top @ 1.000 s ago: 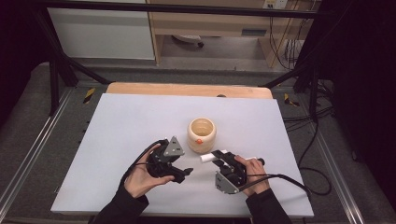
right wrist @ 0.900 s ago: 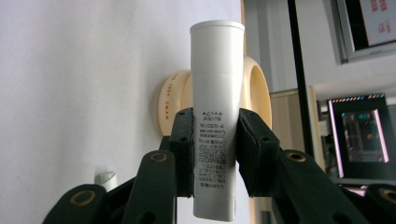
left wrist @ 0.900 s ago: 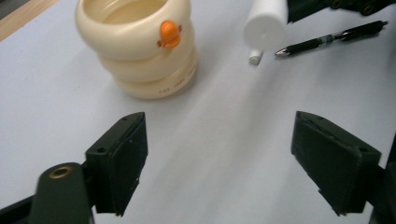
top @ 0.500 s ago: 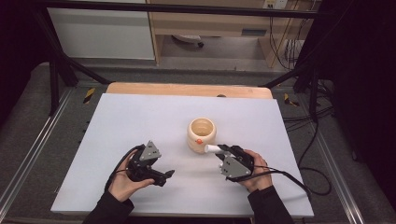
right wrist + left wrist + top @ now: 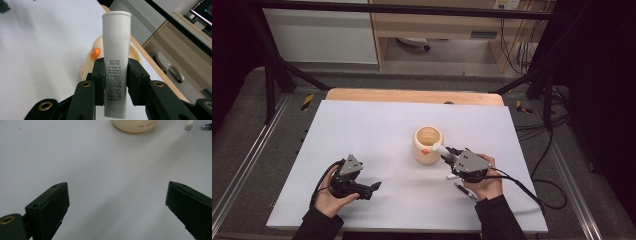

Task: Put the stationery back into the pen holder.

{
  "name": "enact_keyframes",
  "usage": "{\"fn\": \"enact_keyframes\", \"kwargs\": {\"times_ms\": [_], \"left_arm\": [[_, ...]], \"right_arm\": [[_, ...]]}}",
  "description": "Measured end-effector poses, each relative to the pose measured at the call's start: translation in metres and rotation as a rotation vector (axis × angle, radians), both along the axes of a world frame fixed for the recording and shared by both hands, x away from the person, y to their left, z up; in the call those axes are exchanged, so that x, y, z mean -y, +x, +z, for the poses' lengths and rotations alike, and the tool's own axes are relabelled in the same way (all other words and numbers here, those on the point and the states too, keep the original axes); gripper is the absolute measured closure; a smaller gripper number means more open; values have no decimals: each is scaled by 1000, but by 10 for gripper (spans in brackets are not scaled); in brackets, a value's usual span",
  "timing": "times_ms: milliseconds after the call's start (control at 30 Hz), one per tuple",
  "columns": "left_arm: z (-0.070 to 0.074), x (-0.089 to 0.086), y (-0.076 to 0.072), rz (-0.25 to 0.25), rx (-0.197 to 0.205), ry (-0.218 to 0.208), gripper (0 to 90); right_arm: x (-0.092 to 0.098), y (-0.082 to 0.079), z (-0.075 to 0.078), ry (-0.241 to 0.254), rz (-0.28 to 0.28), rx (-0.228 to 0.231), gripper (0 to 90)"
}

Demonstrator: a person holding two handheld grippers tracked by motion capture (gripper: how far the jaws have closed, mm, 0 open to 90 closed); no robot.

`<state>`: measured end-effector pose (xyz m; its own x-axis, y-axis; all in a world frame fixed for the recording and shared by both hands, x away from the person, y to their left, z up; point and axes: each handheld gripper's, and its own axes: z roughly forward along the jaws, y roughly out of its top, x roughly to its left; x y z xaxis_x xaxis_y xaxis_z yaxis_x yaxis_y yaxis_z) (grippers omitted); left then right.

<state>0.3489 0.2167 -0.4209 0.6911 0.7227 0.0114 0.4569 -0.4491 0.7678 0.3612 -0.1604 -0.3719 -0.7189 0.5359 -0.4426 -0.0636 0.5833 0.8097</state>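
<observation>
My right gripper (image 5: 447, 153) is shut on a white tube (image 5: 116, 50) with small black print. The tube stands up between the pads, cap end away from me, its tip (image 5: 438, 148) beside the cream cup (image 5: 427, 140). The cup has an orange beak-like knob (image 5: 95, 53) on its side. My left gripper (image 5: 373, 187) lies low over the white tabletop at the front left. Its jaws have just been opening and stand wide apart with nothing between them (image 5: 117, 207). The cup's base (image 5: 135, 126) lies far ahead of them.
The white table top (image 5: 377, 130) ends at a wooden strip (image 5: 412, 95) along the far edge. A small white piece (image 5: 452, 176) and a thin dark object (image 5: 464, 192) lie under the right hand. Cables (image 5: 537, 195) trail off to the right.
The left gripper has drawn back to the left and front, away from the tube, with its jaws wider. The right gripper has carried the tube up toward the cup.
</observation>
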Motion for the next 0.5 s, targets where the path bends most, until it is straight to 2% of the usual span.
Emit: {"fn": "enact_keyframes", "kwargs": {"times_ms": [233, 333, 500], "left_arm": [[-1, -9, -1, 9, 6, -24, 45], [-2, -11, -1, 15, 5, -30, 44], [-5, -14, 0, 19, -2, -29, 43]], "right_arm": [[-2, 12, 4, 159, -63, -90, 700], [-3, 16, 7, 211, -86, -118, 700], [-9, 24, 11, 274, -103, -132, 701]]}}
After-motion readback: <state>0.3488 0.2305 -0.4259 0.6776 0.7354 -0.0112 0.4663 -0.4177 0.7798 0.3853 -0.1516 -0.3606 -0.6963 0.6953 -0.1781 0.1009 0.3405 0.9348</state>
